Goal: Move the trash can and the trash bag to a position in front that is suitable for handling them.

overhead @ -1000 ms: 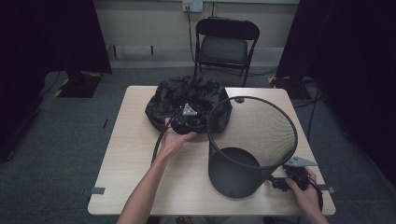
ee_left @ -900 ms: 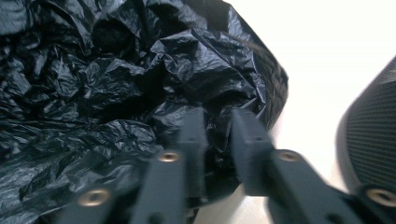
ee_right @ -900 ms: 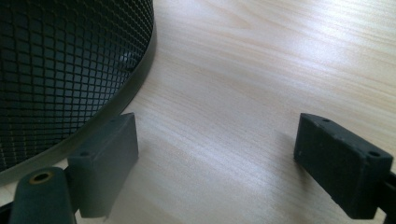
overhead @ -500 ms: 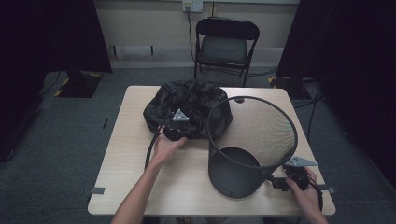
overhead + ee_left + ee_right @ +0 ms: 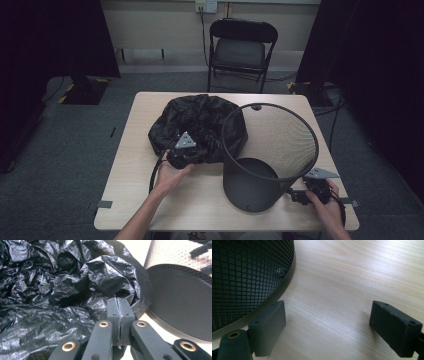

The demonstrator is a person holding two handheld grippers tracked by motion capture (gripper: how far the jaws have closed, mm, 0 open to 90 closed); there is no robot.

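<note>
A: Left gripper (image 5: pixel 117 315), fingers first. State?

B: Pads pressed flat together, seam shut. In the left gripper view a thin fold of the black bin bag (image 5: pixel 62 290) seems to be caught in that seam; the film is too thin to be sure how much is held. The jaws have just been closing, with bag film between them.

A: Right gripper (image 5: pixel 334 322)?

B: Spread wide, nothing between the pads but bare table (image 5: pixel 352 277). Its left pad sits just beside the base rim of the mesh wastebasket (image 5: pixel 244 277), apparently not touching.

A: Where does the bag lie from the left fingertips?

B: In the high view, the bulk of the bag (image 5: pixel 197 125) runs from the left gripper (image 5: pixel 182 157) toward 12 o'clock, a crumpled mound with its long axis roughly 9 to 3. The basket (image 5: pixel 267 155) stands at 3 o'clock of that gripper, touching the bag's right edge. The left hand is clearly the nearer one to the bag; the right gripper (image 5: pixel 315 189) is at the basket's 4 o'clock, at its foot.

A: Judgement on the next move?

B: Likely lifting the pinched edge toward the basket mouth, so the bag must travel toward 3 o'clock and up.

A: Materials?

B: Bag: glossy, creased thin film, limp. Basket: rigid dark metal mesh, tapered round, solid rim band. Table: pale wood-grain laminate.
</note>
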